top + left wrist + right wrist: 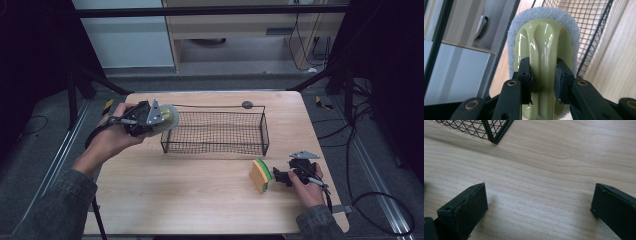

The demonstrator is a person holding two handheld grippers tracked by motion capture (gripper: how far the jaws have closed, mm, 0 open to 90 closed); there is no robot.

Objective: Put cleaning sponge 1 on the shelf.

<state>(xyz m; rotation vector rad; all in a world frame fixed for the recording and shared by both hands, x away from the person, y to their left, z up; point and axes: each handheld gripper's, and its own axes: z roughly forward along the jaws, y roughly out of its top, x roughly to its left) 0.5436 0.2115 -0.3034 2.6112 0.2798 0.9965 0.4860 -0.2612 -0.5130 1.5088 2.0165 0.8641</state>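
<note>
Holding the scrubber beside the wire basket

Starting nearest to me, at the lower right of the high view my right gripper (pixel 281 177) sits low on the table (pixel 200 190), and in the right gripper view its two black jaws stand wide apart with bare wood between them, gripping nothing. Just to its left in the high view a sponge (pixel 260 175) stands on edge, yellow with a green face, close to the jaw tips; whether they touch it I cannot tell.

Farther up, at the left of the high view, my left gripper (pixel 159 119) is lifted off the table and holds the scrubber (pixel 168 118). In the left gripper view the jaws are clamped on either side of its glossy pale green handle ridge (pixel 541 50), and a grey-white scouring pad (pixel 544 13) rims the green body.

Just right of the scrubber in the high view sits the black wire basket (pixel 215 131), across the middle of the table. A dark round knob (pixel 247 104) lies beyond its back rim.
</note>
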